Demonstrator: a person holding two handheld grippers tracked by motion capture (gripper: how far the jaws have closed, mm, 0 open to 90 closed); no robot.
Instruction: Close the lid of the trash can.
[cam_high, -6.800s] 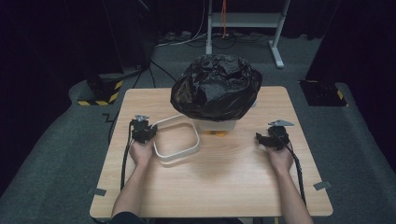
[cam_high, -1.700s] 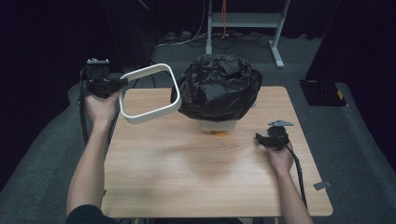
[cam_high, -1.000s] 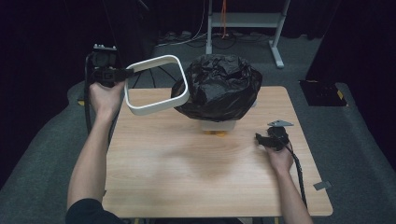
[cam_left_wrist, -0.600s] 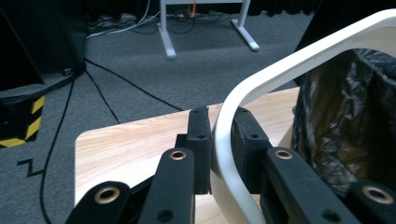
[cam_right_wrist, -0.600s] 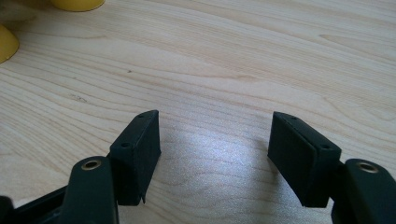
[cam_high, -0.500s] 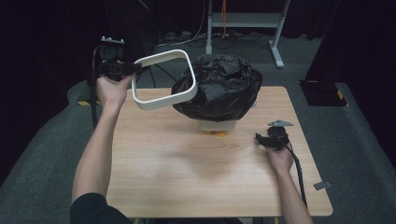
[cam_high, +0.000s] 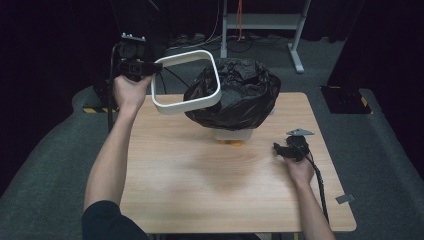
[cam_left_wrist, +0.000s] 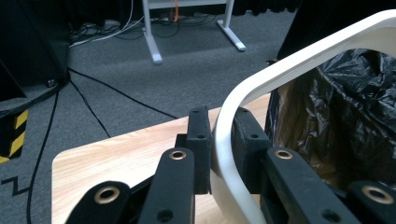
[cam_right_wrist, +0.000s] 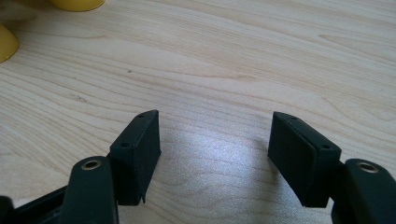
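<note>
My left gripper (cam_high: 150, 67) is raised above the table's far left corner, shut on the rim of a white rounded-rectangle frame (cam_high: 187, 82). The frame hangs tilted in the air, its right side in front of a black plastic bag (cam_high: 237, 95). In the left gripper view the pads (cam_left_wrist: 200, 140) clamp the white rim (cam_left_wrist: 233, 116), with the bag (cam_left_wrist: 345, 107) just behind it. My right gripper (cam_high: 278, 148) rests low at the table's right side. It stands open (cam_right_wrist: 212, 140) over bare wood with nothing between its fingers.
The bag covers a pale container (cam_high: 235, 135) at the back middle of the wooden table (cam_high: 200, 190), with yellow-orange pieces (cam_high: 232, 143) under it, also seen as yellow pieces (cam_right_wrist: 77, 3) ahead of the right gripper. Behind stand a grey carpet, cables and a white stand (cam_high: 260, 20).
The left hand has carried the white frame to the right and a little higher, toward the black bag. The right hand and its gripper have stayed put.
</note>
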